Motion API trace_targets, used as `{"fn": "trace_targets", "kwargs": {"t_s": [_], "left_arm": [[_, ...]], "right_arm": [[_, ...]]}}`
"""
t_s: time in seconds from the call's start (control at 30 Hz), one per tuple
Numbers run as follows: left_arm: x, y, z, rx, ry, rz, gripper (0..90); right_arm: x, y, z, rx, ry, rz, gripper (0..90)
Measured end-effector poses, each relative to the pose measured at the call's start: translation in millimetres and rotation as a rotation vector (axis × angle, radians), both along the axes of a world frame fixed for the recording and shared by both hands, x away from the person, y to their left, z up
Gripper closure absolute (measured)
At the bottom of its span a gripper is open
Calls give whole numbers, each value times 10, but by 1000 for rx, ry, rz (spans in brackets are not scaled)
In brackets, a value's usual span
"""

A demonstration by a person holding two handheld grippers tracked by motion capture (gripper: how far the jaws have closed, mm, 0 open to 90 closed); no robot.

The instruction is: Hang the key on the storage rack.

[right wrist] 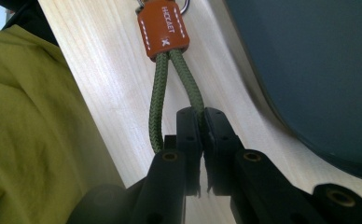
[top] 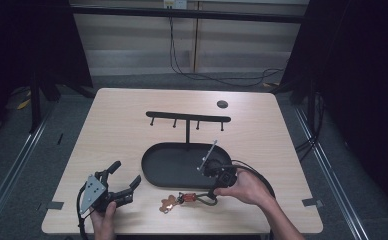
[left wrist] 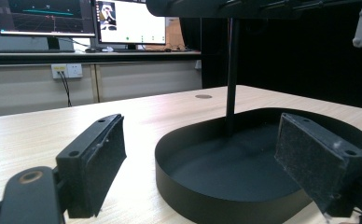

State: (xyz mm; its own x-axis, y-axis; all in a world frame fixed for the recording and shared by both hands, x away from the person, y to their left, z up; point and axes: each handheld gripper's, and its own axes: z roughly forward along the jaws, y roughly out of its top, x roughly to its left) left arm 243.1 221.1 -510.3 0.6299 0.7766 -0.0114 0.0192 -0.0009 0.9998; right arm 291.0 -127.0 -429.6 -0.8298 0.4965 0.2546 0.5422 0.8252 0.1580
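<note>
Left gripper (top: pixel 124 184), lower left of the high view: resting, jaws standing wide, holding nothing. Keychain (top: pixel 184 200), lower centre, lying on the table (top: pixel 117 130): right gripper (right wrist: pixel 201 122) is clamping its green cord loop (right wrist: pixel 156 102). Hook stand (top: pixel 188 119), centre: hanging looks not yet done.

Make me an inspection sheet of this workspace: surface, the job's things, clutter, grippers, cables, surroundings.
Surface: light wooden table, with a round dark cap near its far edge.
Job's things: keychain with a green cord loop and orange leather tab, lying before the black oval tray; hook stand rises from the tray.
Clutter: nothing seen.
Grippers: left gripper open, apart from the keychain; right gripper shut on the green cord loop.
Cables: black cable trails from the right gripper; floor cables behind the table.
Surroundings: monitors, wall socket, dark curtains.
</note>
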Motion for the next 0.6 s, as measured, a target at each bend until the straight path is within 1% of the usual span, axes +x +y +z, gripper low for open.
{"fn": "trace_targets", "kwargs": {"t_s": [0.07,0.1,0.17,0.23,0.27,0.33,0.37,0.4,0.43,0.47,0.5,0.53,0.6], "left_arm": [[0,0,0,0,0,0,157],[1,3,1,5,0,-2,157],[1,0,0,0,0,-2,157],[1,4,1,6,0,-3,157],[1,0,0,0,0,-2,157],[1,3,1,5,0,-3,157],[1,-1,0,-1,0,-2,157],[1,5,1,7,0,-3,157],[1,-1,0,-1,0,-2,157],[1,5,1,7,0,-3,157],[1,-1,0,-2,0,-2,157],[1,5,1,7,0,-3,157],[1,0,0,-1,0,-4,157]], "right_arm": [[12,10,34,4,-2,0,857],[19,16,56,2,-6,11,856],[26,31,105,9,-12,8,856],[38,41,148,19,-8,17,856],[43,50,170,14,-8,15,857],[53,68,216,-1,-10,22,857],[61,77,238,-6,-14,19,857],[67,85,261,-10,-17,18,857],[79,90,285,-13,-18,17,857],[89,96,308,-19,-22,20,857],[94,107,326,-23,-23,21,857],[101,117,343,-28,-21,26,857],[111,137,385,-38,-25,40,857]]}}
